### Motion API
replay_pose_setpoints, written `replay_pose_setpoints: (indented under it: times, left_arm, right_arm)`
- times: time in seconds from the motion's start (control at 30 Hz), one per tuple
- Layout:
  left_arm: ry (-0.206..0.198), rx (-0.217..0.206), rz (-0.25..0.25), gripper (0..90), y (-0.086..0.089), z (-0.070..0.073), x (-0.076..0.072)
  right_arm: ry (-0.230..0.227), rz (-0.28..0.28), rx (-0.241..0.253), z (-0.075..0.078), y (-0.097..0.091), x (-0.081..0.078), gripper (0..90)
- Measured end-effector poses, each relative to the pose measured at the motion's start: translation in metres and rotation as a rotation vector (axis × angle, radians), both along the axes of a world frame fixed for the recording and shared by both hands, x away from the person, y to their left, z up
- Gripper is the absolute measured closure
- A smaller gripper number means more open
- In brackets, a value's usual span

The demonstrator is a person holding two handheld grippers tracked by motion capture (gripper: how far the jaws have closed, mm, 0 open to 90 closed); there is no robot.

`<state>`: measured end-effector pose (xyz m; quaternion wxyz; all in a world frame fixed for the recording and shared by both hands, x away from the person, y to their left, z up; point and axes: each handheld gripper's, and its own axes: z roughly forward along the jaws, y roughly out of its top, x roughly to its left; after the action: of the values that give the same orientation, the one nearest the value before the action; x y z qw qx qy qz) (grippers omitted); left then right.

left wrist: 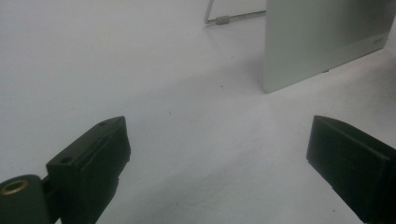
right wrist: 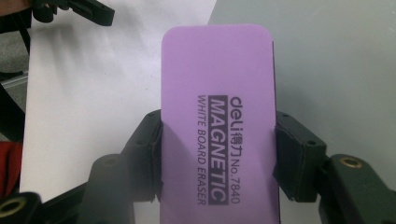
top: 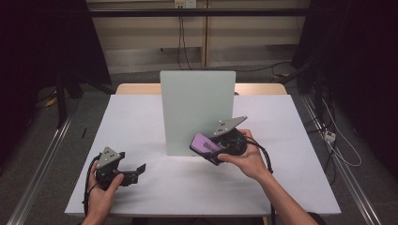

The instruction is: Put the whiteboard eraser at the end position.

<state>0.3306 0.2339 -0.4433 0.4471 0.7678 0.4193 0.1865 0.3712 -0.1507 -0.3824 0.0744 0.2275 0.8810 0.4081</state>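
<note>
A purple eraser [right wrist: 217, 126] is being held by the right gripper [top: 217, 146], with the 2 jaws pressing on its long sides. In the right gripper view, the eraser is sticking out past the jaws, so its long axis is running the same way the gripper is pointing. In the high view, the eraser [top: 203, 142] is being kept up off the white table [top: 141, 117], low and close to the front of the board [top: 197, 110]. The board is standing upright in the middle of the table, and the eraser is being pointed at its lower part. From these pictures it cannot be told if the eraser is touching the board or is just beside it. The left gripper [top: 133, 171] is being held near the table's front left side, well apart from the board. Its 2 jaws are being kept wide open, and nothing is being held between them. The right hand [top: 246, 159] is much nearer to the board than the left hand [top: 104, 185]. The next move is probably being made by the right gripper: the flat face of the eraser likely needs to be laid against the board and slid across it.
</note>
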Motion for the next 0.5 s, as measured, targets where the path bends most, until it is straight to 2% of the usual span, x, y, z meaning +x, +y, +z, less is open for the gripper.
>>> replay_pose_setpoints:
  times: [0.37, 0.5]
  left_arm:
    - [-0.005, -0.01, 0.002, 6.0, 0.003, 0.001, -0.002]
    - [-0.006, -0.013, 0.001, 6.0, 0.004, 0.0, -0.001]
  right_arm:
    - [0.026, 0.049, -0.028, -0.003, 0.012, -0.005, 41.9]
    - [0.039, 0.076, -0.056, -0.007, 0.018, -0.006, 41.9]
